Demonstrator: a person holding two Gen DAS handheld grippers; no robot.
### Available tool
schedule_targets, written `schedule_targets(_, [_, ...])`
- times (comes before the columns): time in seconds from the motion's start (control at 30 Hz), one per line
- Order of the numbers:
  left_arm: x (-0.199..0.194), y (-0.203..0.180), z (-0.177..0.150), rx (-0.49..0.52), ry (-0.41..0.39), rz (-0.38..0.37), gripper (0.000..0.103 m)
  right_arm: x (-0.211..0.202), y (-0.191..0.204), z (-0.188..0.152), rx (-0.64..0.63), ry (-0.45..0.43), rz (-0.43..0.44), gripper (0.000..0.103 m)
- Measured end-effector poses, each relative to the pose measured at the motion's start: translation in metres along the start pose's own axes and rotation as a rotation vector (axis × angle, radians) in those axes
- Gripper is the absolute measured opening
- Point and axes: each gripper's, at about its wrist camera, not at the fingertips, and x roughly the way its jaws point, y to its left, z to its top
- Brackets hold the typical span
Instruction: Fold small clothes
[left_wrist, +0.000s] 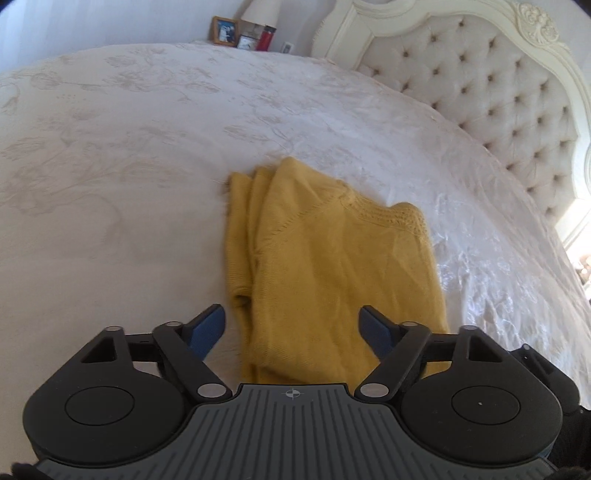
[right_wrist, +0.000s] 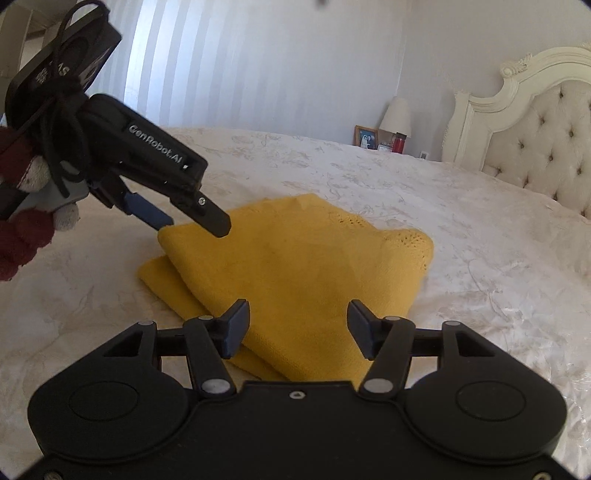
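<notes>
The left gripper (left_wrist: 291, 325) hangs with its jaws parted and nothing clasped, the folded yellow knit garment (left_wrist: 332, 266) lying on the bedspread between and beyond its blue pads (left_wrist: 210, 326). The right gripper (right_wrist: 295, 325) is likewise agape and empty above the near corner of the same garment (right_wrist: 295, 266), its pads clear of the cloth. In the right wrist view the left gripper (right_wrist: 199, 221) reaches in from the upper left, its tips at the garment's far left edge; whether they touch the knit cannot be told. The garment sits in stacked layers near the middle of the bed (left_wrist: 110, 155), with no obstacle between it and either gripper. A dark red fuzzy sleeve (right_wrist: 18, 236) shows behind the left gripper. Beyond stand a tufted cream headboard (left_wrist: 498, 103) and a nightstand cluster: a lamp (right_wrist: 397, 116), framed photos (left_wrist: 224, 31) and a red bottle (left_wrist: 266, 38) against the striped wall.
</notes>
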Motion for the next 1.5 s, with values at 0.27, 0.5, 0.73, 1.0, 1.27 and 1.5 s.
schedule_targets(0.27, [0.017,0.001,0.007,-0.069,0.057,0.007,0.012,-0.005,0.008,-0.002,-0.116,-0.012,-0.008,0.064])
schedule_targets(0.5, [0.002,-0.011,0.022,-0.075,0.032,-0.049,0.007,-0.004,0.020,0.000,-0.192,-0.042,0.014,0.064])
schedule_targets(0.73, [0.001,-0.020,0.030,-0.070,0.026,-0.066,0.007,0.004,0.023,-0.004,-0.222,-0.006,0.011,0.064])
schedule_targets(1.0, [0.002,-0.013,0.028,-0.093,0.029,-0.072,0.007,0.005,0.027,-0.004,-0.249,0.002,0.021,0.064])
schedule_targets(1.27, [0.019,-0.010,0.016,-0.101,0.094,-0.058,0.022,0.012,0.015,-0.007,-0.249,0.065,-0.055,0.042])
schedule_targets(1.5, [0.020,-0.011,0.013,-0.102,0.082,-0.065,0.006,0.008,0.007,-0.003,-0.224,0.055,-0.060,0.011])
